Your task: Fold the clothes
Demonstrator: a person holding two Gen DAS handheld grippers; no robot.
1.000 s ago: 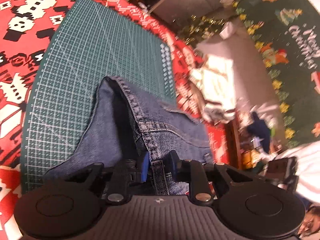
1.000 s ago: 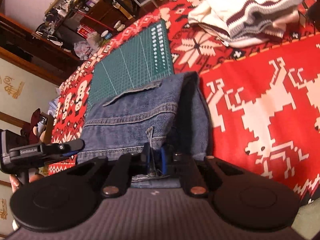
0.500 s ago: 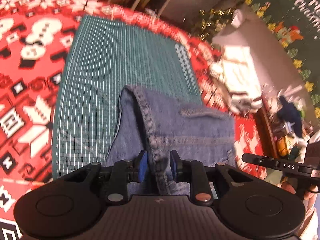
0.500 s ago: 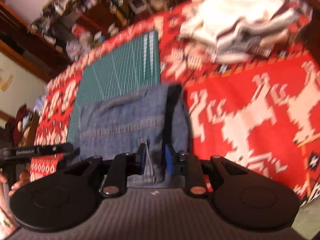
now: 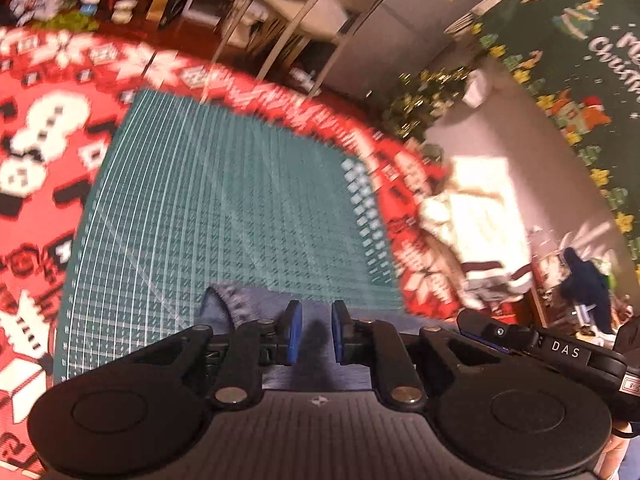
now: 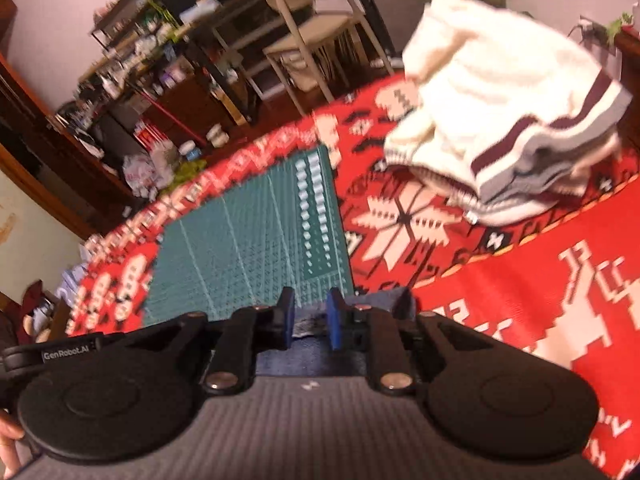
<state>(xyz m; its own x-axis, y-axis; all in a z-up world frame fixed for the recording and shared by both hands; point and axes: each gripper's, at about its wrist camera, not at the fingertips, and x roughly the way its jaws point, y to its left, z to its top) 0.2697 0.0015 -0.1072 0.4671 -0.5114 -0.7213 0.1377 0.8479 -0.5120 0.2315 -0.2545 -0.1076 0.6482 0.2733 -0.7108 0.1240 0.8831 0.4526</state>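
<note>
On the far left of the left wrist view, the red knitted-pattern cloth with white snowmen and snowflakes [image 5: 44, 168] covers the worktop, and the dark green gridded cutting mat [image 5: 224, 216] lies flat on it. At the mat's near edge sits the folded blue denim garment [image 5: 256, 304], its rounded corner showing just left of the left tool [image 5: 313, 334]. That tool's blue-padded fingers [image 5: 295, 332] stand parted with a clear gap, denim visible between and below them, and nothing is pinched; whether the pads touch the cloth cannot be told. To the right, the black arm of the other tool, lettered "DAS", reaches in beside the denim. Beyond it, at the worktop's far right edge, lies a cream knitted sweater with maroon stripes [image 5: 480, 216], and a dark green Christmas banner [image 5: 576, 64] fills the upper right.

In the right wrist view, the black body of the left tool, marked "GenRobot.AI", enters from the left edge. The cutting mat [image 6: 256, 248] stretches ahead, and the denim [image 6: 312, 360] lies under the right tool [image 6: 311, 320], its edge showing a short way past the fingertips and out onto the red cloth [image 6: 520, 288] at the right. The blue-padded fingers [image 6: 332, 320] here are likewise apart, gripping nothing. Further right and back, the cream sweater [image 6: 500, 112] sits heaped on the red cloth. A pale chair [image 6: 304, 12] and cluttered shelves stand behind the worktop.
</note>
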